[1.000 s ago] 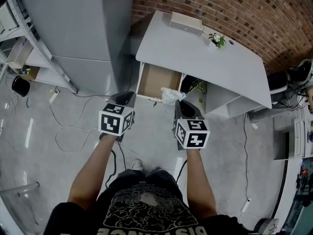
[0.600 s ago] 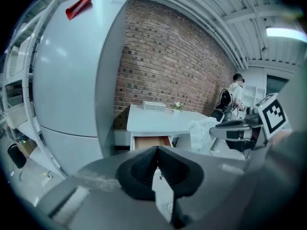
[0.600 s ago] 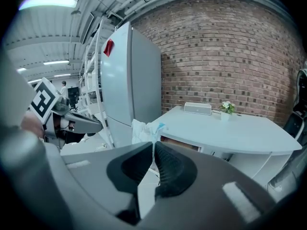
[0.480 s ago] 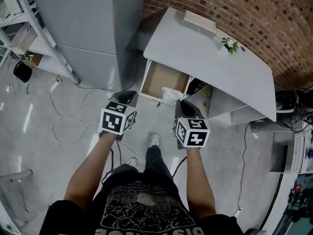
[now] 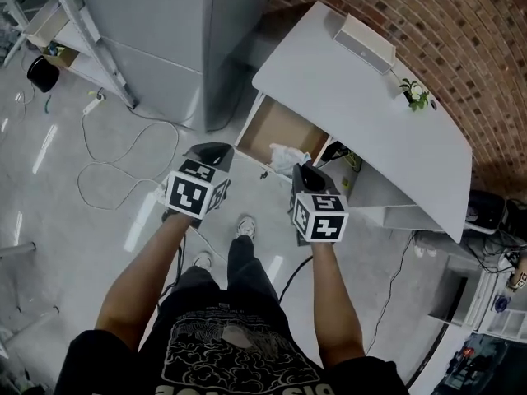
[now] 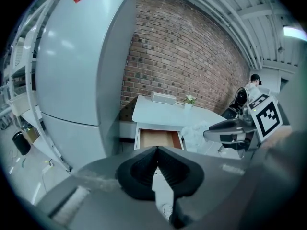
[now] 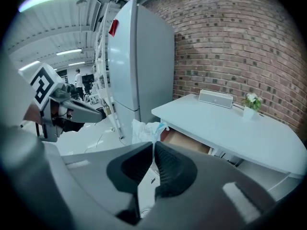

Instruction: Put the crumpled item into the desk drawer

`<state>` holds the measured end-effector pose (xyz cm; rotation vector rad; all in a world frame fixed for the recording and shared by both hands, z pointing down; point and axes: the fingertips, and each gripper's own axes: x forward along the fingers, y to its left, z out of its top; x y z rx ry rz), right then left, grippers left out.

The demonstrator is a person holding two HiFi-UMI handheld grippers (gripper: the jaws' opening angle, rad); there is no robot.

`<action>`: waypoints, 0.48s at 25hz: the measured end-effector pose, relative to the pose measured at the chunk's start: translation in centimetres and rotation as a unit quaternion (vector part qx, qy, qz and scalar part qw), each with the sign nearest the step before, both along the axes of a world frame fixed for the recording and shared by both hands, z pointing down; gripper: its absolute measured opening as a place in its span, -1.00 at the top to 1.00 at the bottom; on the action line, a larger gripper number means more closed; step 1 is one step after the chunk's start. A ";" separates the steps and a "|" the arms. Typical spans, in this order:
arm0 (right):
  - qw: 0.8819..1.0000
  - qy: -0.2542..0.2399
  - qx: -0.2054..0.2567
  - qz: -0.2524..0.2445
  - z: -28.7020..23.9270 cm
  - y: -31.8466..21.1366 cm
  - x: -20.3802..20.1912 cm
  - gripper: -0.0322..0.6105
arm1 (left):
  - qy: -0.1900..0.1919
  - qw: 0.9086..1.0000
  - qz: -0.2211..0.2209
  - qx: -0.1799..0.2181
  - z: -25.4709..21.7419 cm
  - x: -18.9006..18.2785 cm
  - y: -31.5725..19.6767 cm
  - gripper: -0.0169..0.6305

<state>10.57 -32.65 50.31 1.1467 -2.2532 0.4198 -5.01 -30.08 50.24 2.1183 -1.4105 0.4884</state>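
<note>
The right gripper (image 7: 153,151) is clamped on the crumpled white item (image 7: 143,129), which in the head view sits at the front right corner of the open desk drawer (image 5: 278,128). The left gripper (image 6: 157,151) hangs beside it, jaws pressed together on nothing. The drawer juts from a white counter (image 5: 354,97) that carries a white box (image 5: 364,43) and a small potted plant (image 5: 414,95), against a brick wall (image 5: 461,31).

place: lab-like workshop | red brick wall (image 5: 461,23) | glossy grey floor (image 5: 49,220) with loose white cables (image 5: 107,165) | white metal shelving rack (image 5: 99,48) | tall grey cabinet (image 5: 156,23) | white desk (image 5: 362,105)
</note>
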 end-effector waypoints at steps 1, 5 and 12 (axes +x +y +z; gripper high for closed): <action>1.000 0.003 -0.004 -0.007 0.5 -0.6 0.1 0.85 | 0.000 1.000 -0.005 -0.003 0.4 0.0 -0.3 0.95; 1.000 0.005 -0.017 -0.025 2.9 -3.1 -0.1 0.85 | 0.001 0.999 -0.029 -0.020 2.2 -0.5 -1.5 0.95; 0.997 0.014 -0.049 -0.052 7.7 -5.6 -0.3 0.85 | -0.006 0.998 -0.046 -0.040 4.2 -0.6 -2.6 0.95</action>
